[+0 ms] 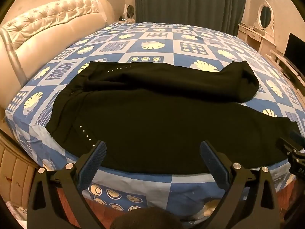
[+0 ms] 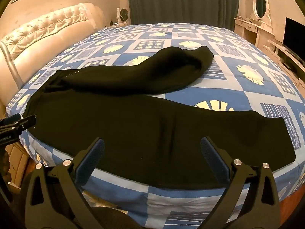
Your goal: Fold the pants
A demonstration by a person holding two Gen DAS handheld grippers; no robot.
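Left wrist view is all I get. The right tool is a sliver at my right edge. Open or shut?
Observer: The right tool is open, with nothing between its pads, and it is aimed at the near edge of the pants.
Operator: And the near leg's cuff? Its near corner is hidden from me.
Observer: The cuff lies flat on the bed, and its near corner stops short of the mattress edge.
Operator: Where does my tool sit from over there?
Observer: The left tool shows at the far left, beside the pants' waist end. I cannot tell whether it touches the cloth.
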